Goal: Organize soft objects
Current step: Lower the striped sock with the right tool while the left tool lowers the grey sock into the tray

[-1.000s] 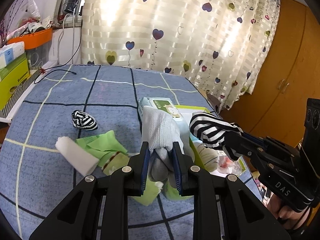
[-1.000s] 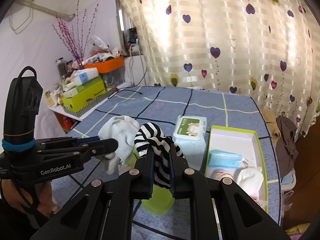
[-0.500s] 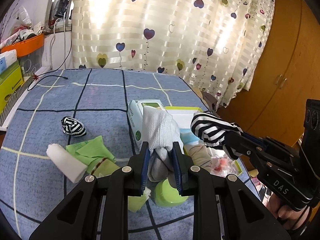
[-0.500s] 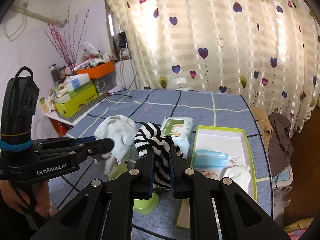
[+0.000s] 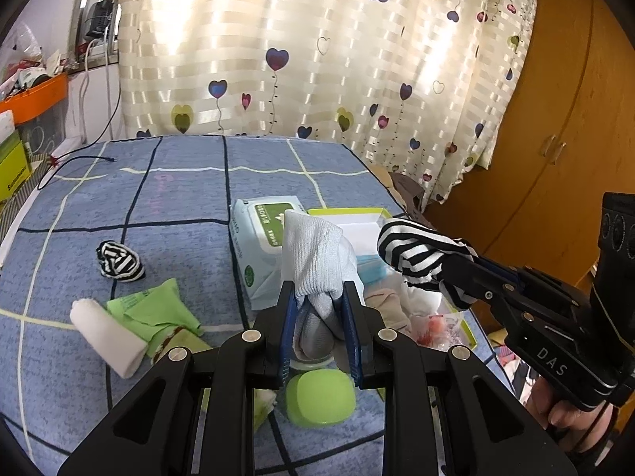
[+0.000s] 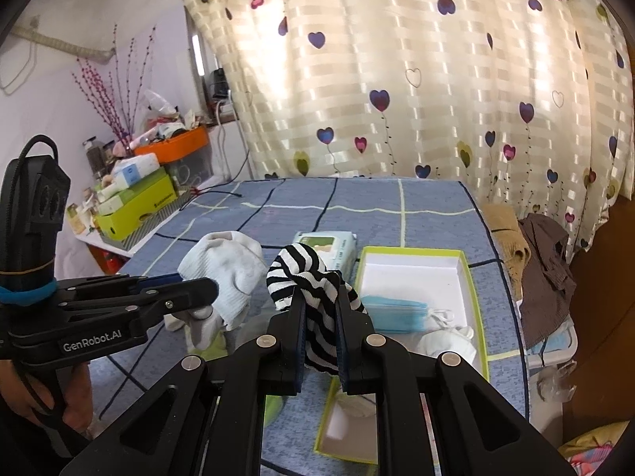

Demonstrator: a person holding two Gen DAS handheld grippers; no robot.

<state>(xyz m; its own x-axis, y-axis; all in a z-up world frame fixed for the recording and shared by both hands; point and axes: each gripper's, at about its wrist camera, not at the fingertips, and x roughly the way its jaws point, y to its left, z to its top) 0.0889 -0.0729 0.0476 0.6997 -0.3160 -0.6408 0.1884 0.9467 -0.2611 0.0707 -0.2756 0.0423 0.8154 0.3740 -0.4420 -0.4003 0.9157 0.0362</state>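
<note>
Bedroom: heart-print curtain point(image 5: 317, 51) fills the top of both views, blue grid bedspread point(image 5: 166, 194) takes the lower half
Box: green-rimmed box point(image 6: 474, 289) sits right of centre in the right wrist view, already holding blue face masks point(image 6: 393, 311) and a white sock point(image 6: 446, 347), so I'd say sorting is partway done
Wipes pack: wet-wipes pack point(image 5: 264, 246) lies mid-frame, just left of the box
Left to do: rolled white cloth point(image 5: 107, 337), green cloth point(image 5: 154, 313) and striped ball point(image 5: 119, 260) all lie loose at lower left of the left wrist view, plus a green lid-looking thing point(image 5: 319, 396) at the bottom
Left gripper point(image 5: 319, 309): clamped on a white sock with grey toe point(image 5: 313, 261), held up above the bedspread, fingers pointing toward the box
Right gripper point(image 6: 320, 311): squeezed tight on a striped sock point(image 6: 305, 281), also lifted, hovering near the box's left edge, both grippers side by side
</note>
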